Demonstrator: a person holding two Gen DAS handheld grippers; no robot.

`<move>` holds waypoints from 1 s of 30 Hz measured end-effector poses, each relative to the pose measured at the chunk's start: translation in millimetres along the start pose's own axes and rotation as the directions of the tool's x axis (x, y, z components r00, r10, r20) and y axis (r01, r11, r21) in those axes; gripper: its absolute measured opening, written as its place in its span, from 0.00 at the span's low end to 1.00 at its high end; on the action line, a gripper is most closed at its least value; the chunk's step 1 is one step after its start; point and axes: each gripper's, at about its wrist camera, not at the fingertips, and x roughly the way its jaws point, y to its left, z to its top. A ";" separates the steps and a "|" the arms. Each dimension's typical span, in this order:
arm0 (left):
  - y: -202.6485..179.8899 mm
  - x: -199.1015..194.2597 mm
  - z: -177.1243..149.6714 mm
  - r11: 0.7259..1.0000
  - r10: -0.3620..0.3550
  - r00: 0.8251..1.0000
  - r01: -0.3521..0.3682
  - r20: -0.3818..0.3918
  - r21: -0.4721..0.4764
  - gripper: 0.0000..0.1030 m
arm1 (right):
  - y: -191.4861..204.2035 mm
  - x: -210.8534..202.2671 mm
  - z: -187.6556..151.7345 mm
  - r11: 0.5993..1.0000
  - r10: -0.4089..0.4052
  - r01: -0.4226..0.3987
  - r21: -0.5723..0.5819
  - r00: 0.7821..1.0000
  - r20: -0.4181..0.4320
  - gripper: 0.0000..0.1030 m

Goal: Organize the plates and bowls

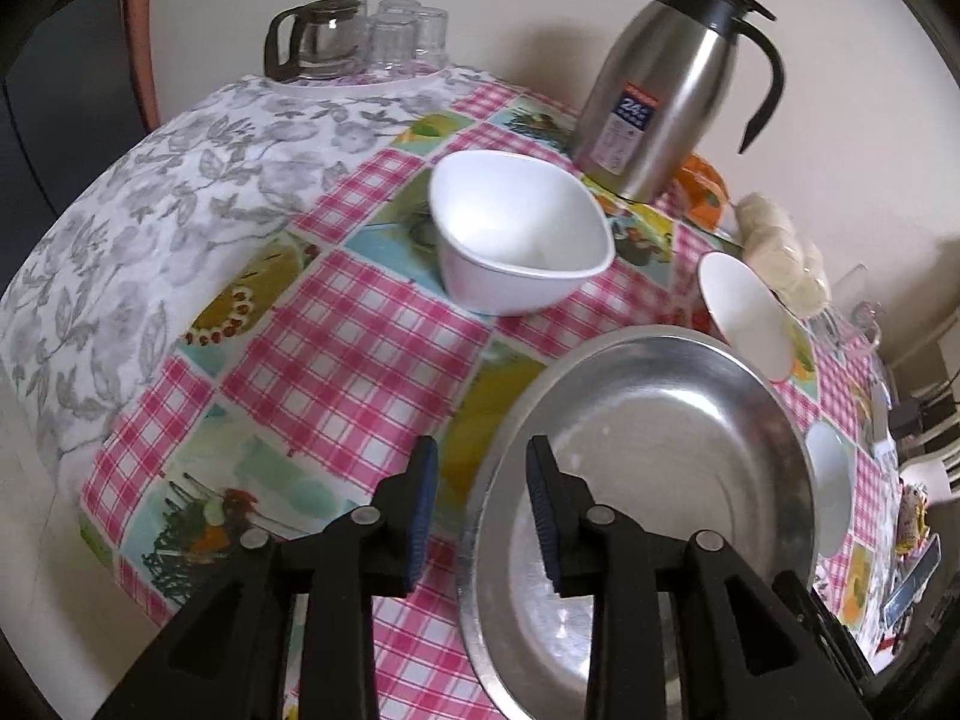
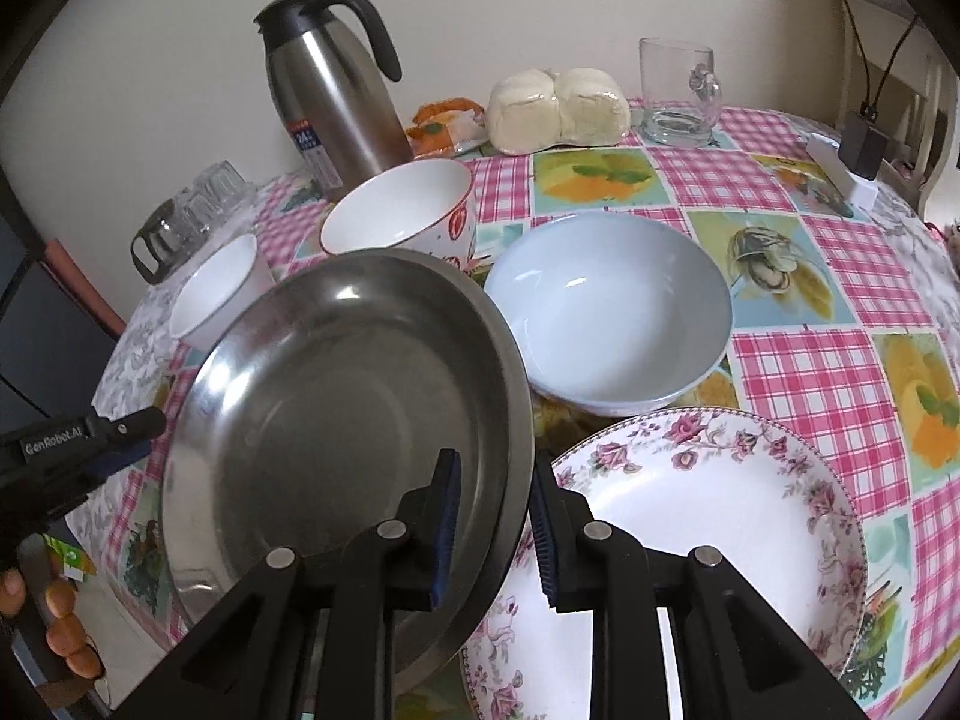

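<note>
Right wrist view, your right gripper [image 2: 493, 531] pinching the steel plate [image 2: 336, 420] rim, floral plate [image 2: 720, 516] partly hidden beneath, left gripper [image 1: 480, 516] straddling the opposite rim, contact unclear.

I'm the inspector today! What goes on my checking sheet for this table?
Surface: table under a pink checked cloth with fruit pictures.
Job's things: steel plate, tilted, next to the flower plate; blue bowl; red-marked bowl; white bowl.
Clutter: flask, buns, glass mug, upturned glasses.
Grippers: right gripper shut on the steel plate's rim; left gripper open, astride the opposite rim.
Cables: black cable down to a charger at the table's edge.
Surroundings: plain wall behind.
</note>
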 end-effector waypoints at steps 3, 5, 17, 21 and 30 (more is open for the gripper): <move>4.4 7.6 -0.4 1.000 0.007 1.000 -0.007 -0.026 -0.013 0.35 | 3.7 0.5 -0.9 1.000 -0.007 0.007 -0.015 1.000 -0.008 0.25; 5.2 14.1 -0.8 1.000 0.006 0.999 -0.007 -0.046 -0.015 0.35 | 5.9 0.6 -1.9 1.000 -0.019 0.019 -0.024 1.000 -0.016 0.25; 1.9 26.1 -5.0 0.999 -0.052 0.994 0.051 -0.093 -0.012 0.23 | 9.0 -0.1 -4.0 0.999 -0.026 0.025 -0.033 0.999 -0.030 0.25; 7.1 23.3 -5.2 0.998 -0.052 0.994 0.050 -0.093 -0.025 0.22 | 10.6 -4.4 -4.3 0.999 -0.019 0.018 -0.033 1.000 -0.021 0.25; 17.3 20.9 -3.9 0.998 -0.043 0.995 0.038 -0.094 -0.053 0.22 | 28.5 -20.7 -9.9 0.997 -0.035 0.035 -0.072 0.999 0.002 0.25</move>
